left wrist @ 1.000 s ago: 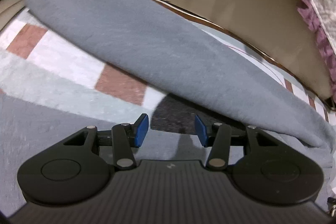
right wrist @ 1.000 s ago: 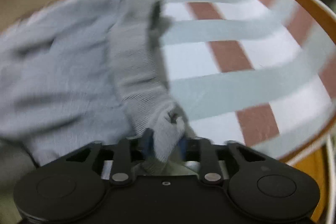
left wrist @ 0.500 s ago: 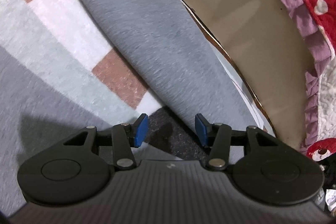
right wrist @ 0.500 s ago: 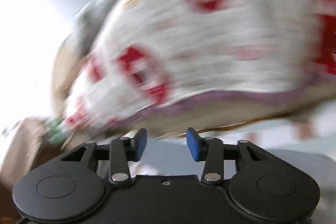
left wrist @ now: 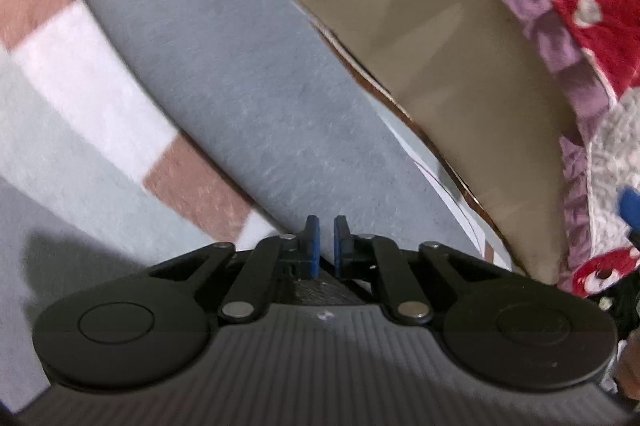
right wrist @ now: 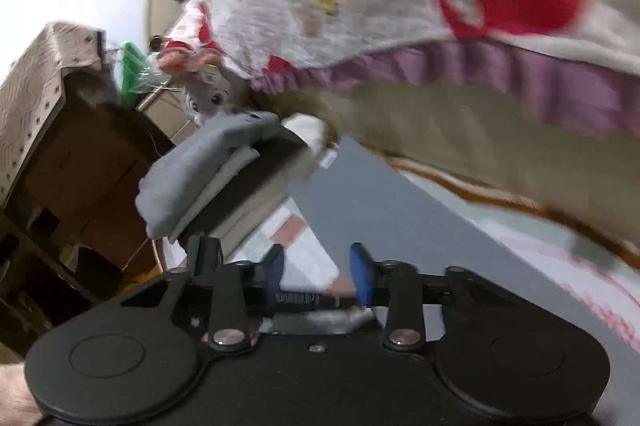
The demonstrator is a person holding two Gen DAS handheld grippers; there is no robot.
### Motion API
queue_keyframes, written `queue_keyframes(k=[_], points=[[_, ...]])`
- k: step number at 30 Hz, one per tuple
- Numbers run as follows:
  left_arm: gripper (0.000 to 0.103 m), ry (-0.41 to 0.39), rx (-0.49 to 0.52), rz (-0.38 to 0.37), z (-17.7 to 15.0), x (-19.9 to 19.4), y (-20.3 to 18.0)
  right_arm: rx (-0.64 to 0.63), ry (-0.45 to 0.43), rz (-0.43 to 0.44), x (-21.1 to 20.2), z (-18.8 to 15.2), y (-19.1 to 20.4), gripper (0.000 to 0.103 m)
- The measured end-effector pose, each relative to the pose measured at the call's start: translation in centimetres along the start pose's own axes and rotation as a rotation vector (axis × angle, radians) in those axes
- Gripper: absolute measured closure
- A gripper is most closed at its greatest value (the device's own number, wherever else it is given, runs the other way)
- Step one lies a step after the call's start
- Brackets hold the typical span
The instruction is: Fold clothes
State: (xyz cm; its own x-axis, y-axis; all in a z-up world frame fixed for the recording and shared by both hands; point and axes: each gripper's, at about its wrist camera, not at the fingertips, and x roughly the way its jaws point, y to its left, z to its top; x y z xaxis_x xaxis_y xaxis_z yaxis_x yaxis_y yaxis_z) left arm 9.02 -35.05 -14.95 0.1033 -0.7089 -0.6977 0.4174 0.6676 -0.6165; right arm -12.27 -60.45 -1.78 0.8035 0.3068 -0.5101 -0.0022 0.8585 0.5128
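Observation:
A grey garment point(left wrist: 248, 78) lies folded in a long strip on the striped blanket point(left wrist: 84, 130). My left gripper point(left wrist: 324, 240) sits at the strip's near end with its blue pads almost together; a dark bit of cloth shows just behind them, and whether they pinch it is unclear. In the right wrist view the same grey strip point(right wrist: 384, 206) runs away from my right gripper point(right wrist: 320, 270), which is open and empty above it. A stack of folded clothes point(right wrist: 212, 162) lies at the far end.
A tan bed side point(left wrist: 420, 38) and a white quilt with red shapes and purple frill point(left wrist: 580, 26) rise along the right. A brown cabinet with a patterned cloth point(right wrist: 48, 86), a plush toy point(right wrist: 208, 90) and a green item point(right wrist: 134, 66) stand beyond the stack.
My left gripper's pads have closed from wide open to nearly together at the garment's near end. My right gripper let go of the grey cloth, opened, and swung up toward the quilt and stack.

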Motion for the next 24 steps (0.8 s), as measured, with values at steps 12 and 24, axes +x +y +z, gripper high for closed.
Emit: queue_keyframes(k=[12, 24], points=[[0.073, -0.008, -0.004, 0.1, -0.6, -0.2, 2.7, -0.813, 0.426, -0.378, 12.3, -11.6, 2.0, 0.054], [0.072, -0.049, 0.099, 0.147, 2.7, 2.9, 1.6, -0.36, 0.202, -0.42, 10.2, -6.1, -6.2, 0.101]])
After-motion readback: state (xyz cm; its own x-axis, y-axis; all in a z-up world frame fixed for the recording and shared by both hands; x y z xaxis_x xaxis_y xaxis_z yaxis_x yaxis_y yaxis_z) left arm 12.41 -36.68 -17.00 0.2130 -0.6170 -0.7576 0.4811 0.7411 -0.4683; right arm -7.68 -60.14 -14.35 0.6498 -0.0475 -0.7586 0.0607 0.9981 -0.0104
